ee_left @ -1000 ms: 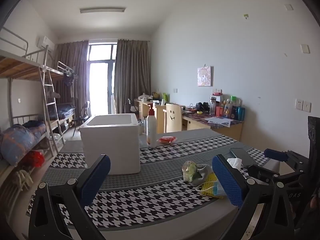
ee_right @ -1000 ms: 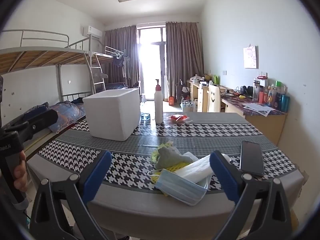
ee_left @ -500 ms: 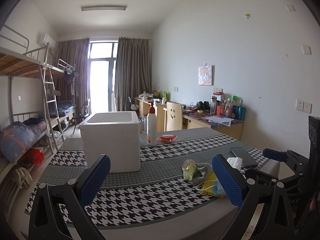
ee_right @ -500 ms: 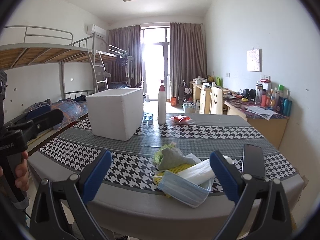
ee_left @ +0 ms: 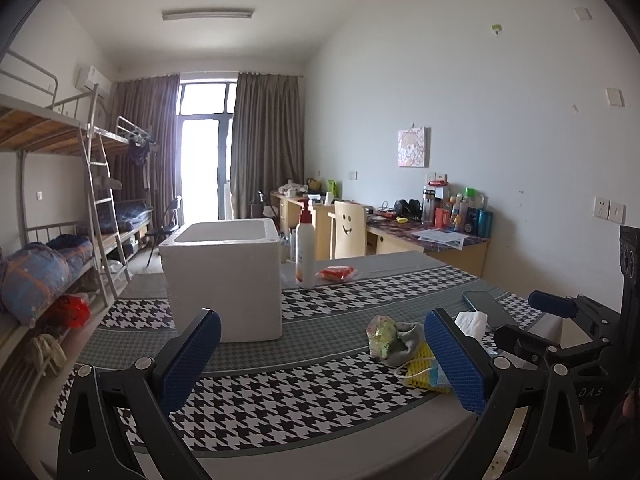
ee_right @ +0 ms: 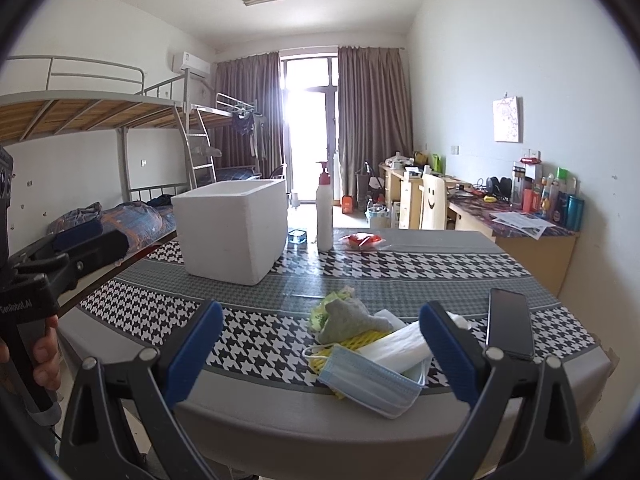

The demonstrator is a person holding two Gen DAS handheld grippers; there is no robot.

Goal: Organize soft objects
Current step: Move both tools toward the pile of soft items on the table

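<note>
Item: soft pile at the counter (ee_right: 280, 412) near edge. We logged the face mask (ee_right: 370, 380) whole only from the right wrist (left view hid it), long axis slanting right. Left hand-held gripper (ee_left: 320, 354) and right hand-held gripper (ee_right: 320, 350) gaped wide, empty.

On the table: one white foam box (ee_right: 234, 230) at ten o'clock, one pump bottle (ee_right: 324, 208) at twelve, one red packet (ee_right: 361, 240) beside it, one black phone (ee_right: 510, 322) at three. The near pile holds one blue face mask (ee_right: 370, 380), one grey cloth (ee_right: 352, 320), one yellow mesh piece (ee_right: 362, 338), one white tissue pack (ee_right: 396, 348).
</note>
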